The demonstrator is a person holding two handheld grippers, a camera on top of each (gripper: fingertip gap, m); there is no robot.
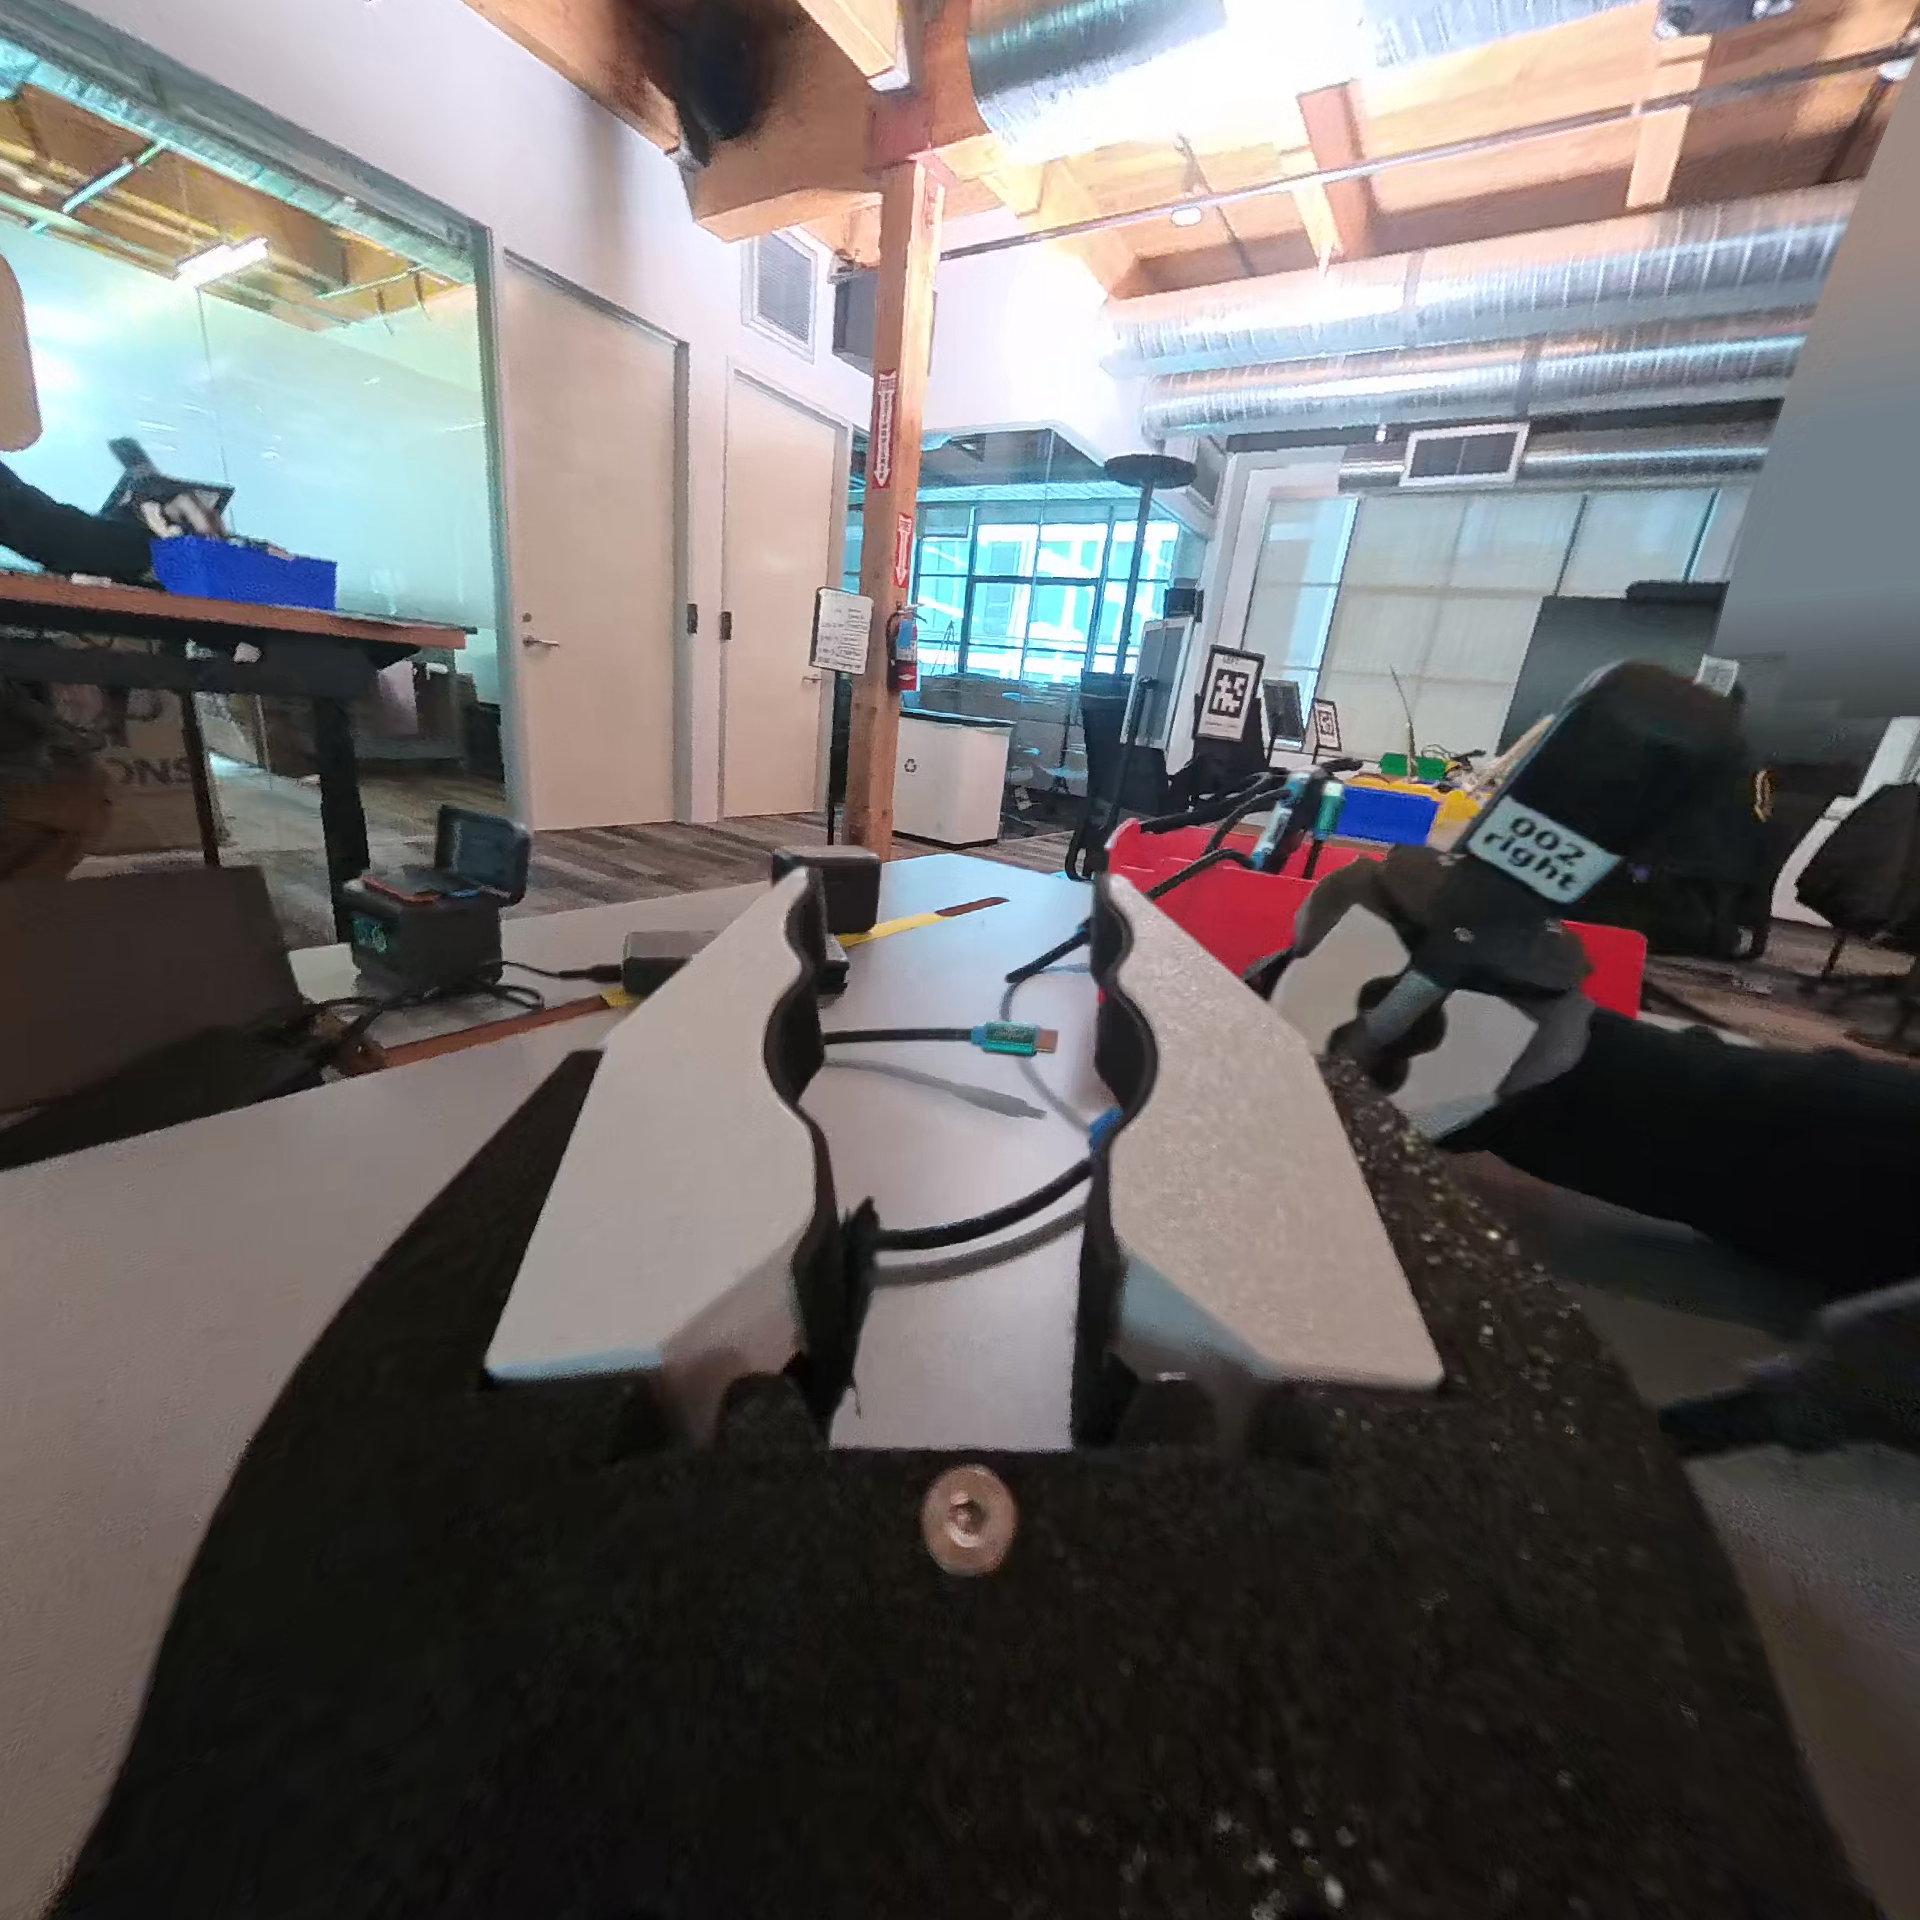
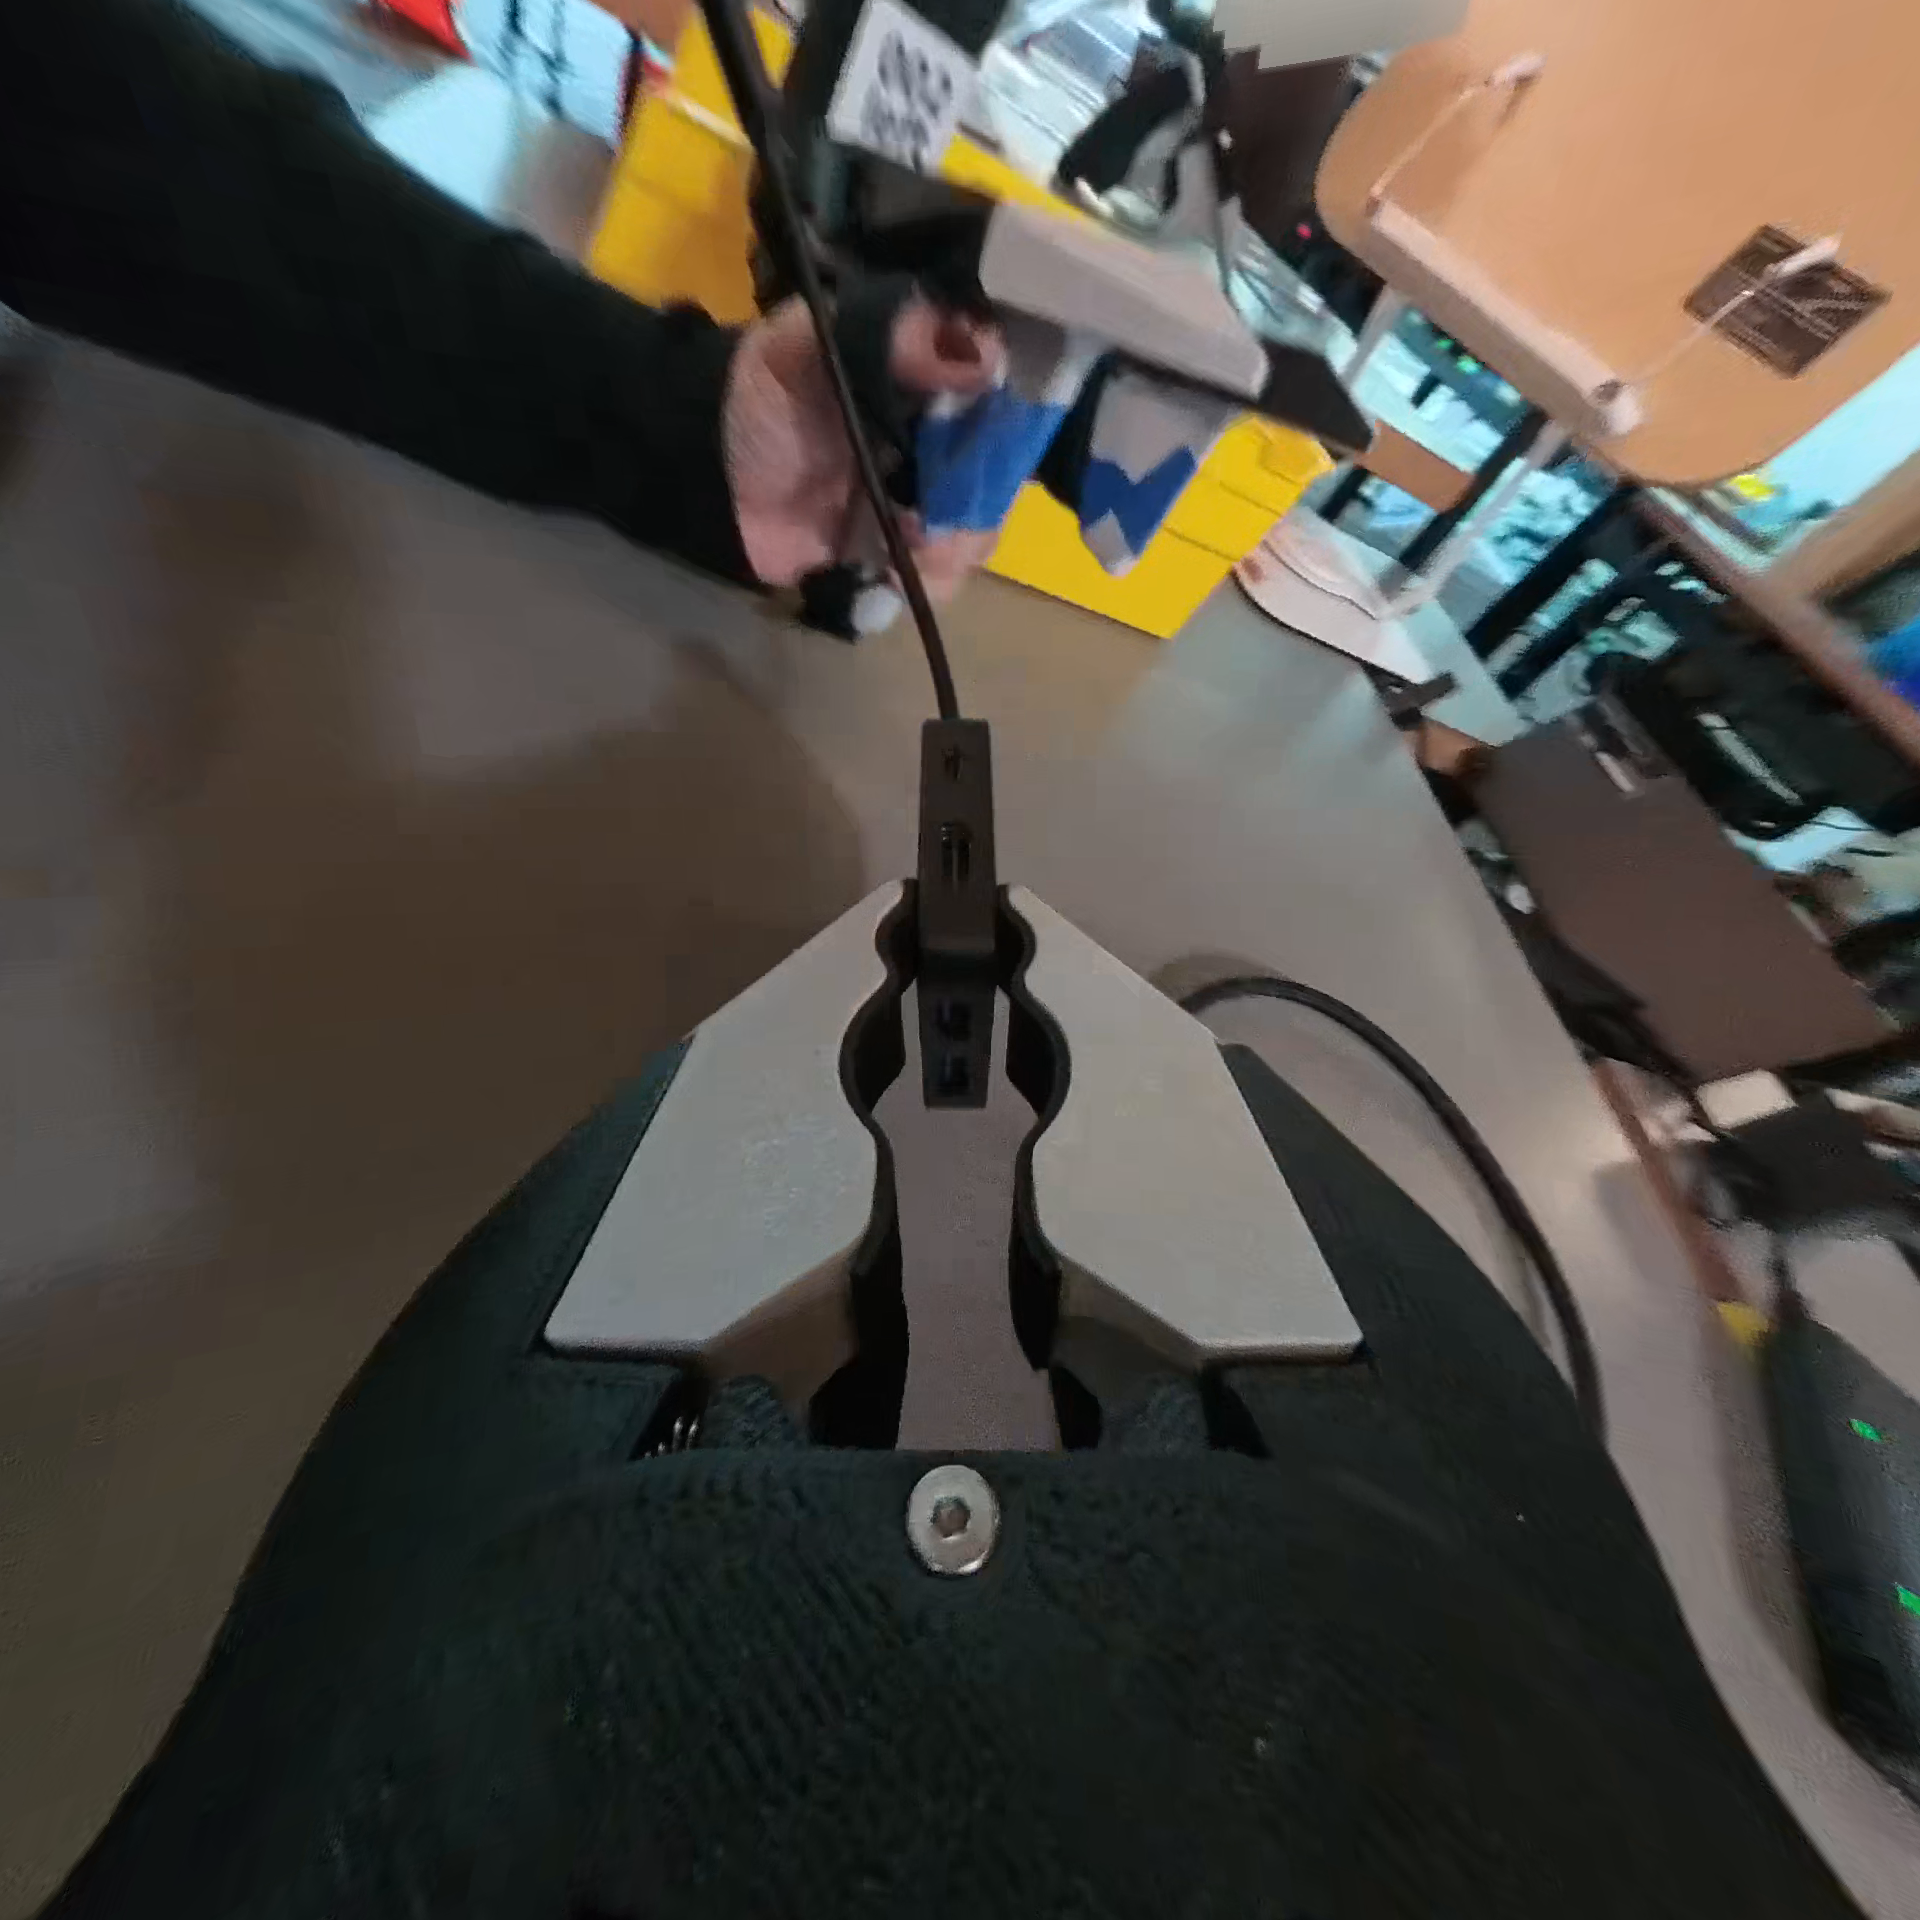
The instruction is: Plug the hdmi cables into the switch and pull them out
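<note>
My right tool [image 2: 957, 914] grips a slim black switch [image 2: 954, 831], pads pressed on both its sides, its cord running up ahead. My left tool [image 1: 951, 914] stands open over the worktop [image 1: 935, 1340]; a teal-ended cable [image 1: 1013, 1039] lies between its fingers, untouched.

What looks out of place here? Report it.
Nothing is damaged or spilled. The odd part: the right gripper pinches the black switch edge-on, lifted off the table, its cord trailing up. The teal HDMI plug lies unplugged between the open fingers of the left gripper, amid loose cables.
</note>
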